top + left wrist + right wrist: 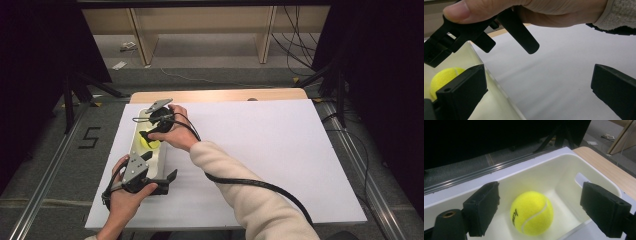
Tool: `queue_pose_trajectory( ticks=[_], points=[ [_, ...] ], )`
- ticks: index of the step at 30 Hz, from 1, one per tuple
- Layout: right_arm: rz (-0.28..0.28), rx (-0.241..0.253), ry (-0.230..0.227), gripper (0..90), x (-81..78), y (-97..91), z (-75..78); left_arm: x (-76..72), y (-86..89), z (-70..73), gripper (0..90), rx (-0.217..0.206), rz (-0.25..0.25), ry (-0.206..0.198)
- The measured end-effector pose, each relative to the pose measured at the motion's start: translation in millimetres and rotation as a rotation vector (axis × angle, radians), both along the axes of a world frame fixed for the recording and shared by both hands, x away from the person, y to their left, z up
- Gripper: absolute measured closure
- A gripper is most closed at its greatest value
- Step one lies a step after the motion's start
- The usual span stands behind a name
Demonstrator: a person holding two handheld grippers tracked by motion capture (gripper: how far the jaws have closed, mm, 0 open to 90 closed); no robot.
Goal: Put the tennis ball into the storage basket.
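The tennis ball (532, 213) lies in the white bin (564, 165) at the tabletop's nine o'clock, right tool (540, 207) released above it (left tool (536, 87) also released, straddling the bin's wall), so either placing is done or grasping remains.

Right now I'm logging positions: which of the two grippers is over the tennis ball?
The right gripper, open above the tennis ball in the white bin. The left gripper sits open at the bin's near end.

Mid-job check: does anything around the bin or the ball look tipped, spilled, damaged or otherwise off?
Nothing stands out. The white bin sits upright on the white table sheet, and the tennis ball lies whole on its floor. The right tongs hang open above the ball; the left tongs are open at the bin's near end.
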State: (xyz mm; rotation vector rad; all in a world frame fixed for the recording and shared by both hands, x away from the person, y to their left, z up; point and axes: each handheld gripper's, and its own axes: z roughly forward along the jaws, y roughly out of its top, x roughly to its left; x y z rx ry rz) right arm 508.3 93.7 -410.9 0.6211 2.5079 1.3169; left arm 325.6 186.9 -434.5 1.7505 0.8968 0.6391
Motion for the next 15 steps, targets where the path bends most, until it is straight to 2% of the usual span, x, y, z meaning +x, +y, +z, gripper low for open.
queue_pose_trajectory(
  ticks=[15],
  points=[
    [-0.023, 0.028, -0.01, 16.8, -0.8, -30.6, 10.7, 0.0, -1.0, 0.1, 0.0, 0.002, 0.0, 0.0]
  ],
)
